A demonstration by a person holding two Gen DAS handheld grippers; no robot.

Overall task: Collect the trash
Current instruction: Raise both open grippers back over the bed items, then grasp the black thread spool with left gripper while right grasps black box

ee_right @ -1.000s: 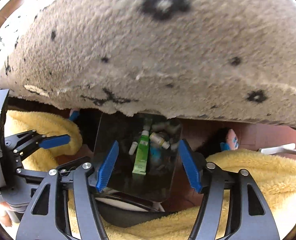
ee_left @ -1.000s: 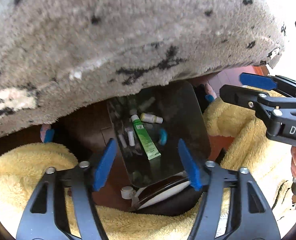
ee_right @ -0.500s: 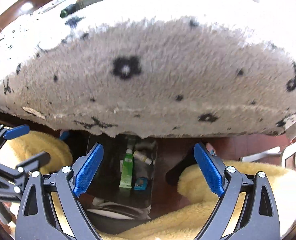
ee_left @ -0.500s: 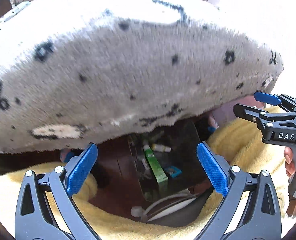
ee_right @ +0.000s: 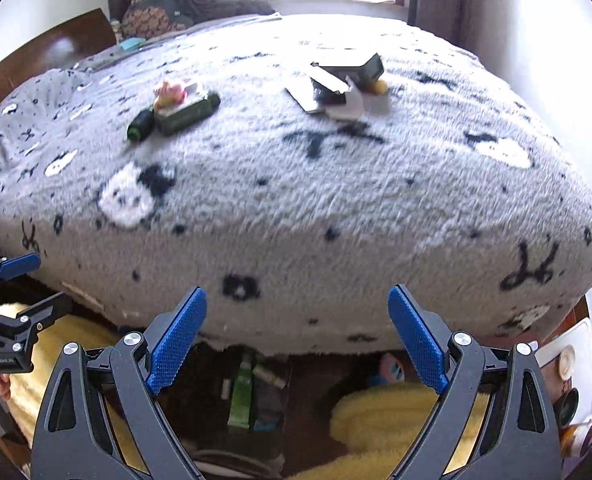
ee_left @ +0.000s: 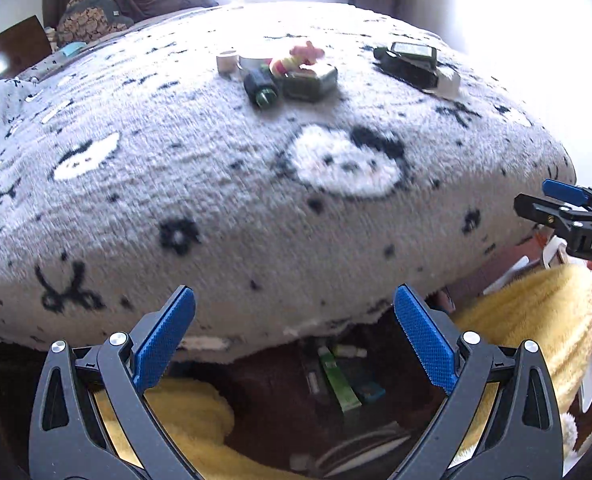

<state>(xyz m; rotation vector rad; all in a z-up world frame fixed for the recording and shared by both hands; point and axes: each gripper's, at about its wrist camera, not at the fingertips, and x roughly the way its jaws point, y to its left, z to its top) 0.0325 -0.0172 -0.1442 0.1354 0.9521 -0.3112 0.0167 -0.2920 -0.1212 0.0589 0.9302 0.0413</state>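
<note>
A dark trash bin [ee_left: 396, 376] stands on the floor under the bed edge, holding a green tube [ee_left: 338, 380], small white bottles and a blue item. My left gripper [ee_left: 296, 340] hovers above it, open and empty. The right wrist view shows the same bin [ee_right: 211, 400] and green tube [ee_right: 241, 392] below my right gripper [ee_right: 296, 340], also open and empty. On the grey fleece blanket [ee_left: 215, 200] lie a dark green box [ee_left: 308, 78] with a pink toy [ee_right: 169, 94], a dark bottle [ee_left: 261, 88] and a black box [ee_right: 348, 70].
Yellow fluffy fabric [ee_left: 528, 312] lies on both sides of the bin. My right gripper [ee_left: 536, 200] shows at the left wrist view's right edge, with a hand beneath it. A white roll [ee_left: 227, 62] sits by the green box. A dark headboard [ee_right: 63, 48] and pillows stand at the back left.
Both grippers have risen and tilted upward, and their jaws have spread wider. The bed top with its items has come into view, and the bin has slid low in both views.
</note>
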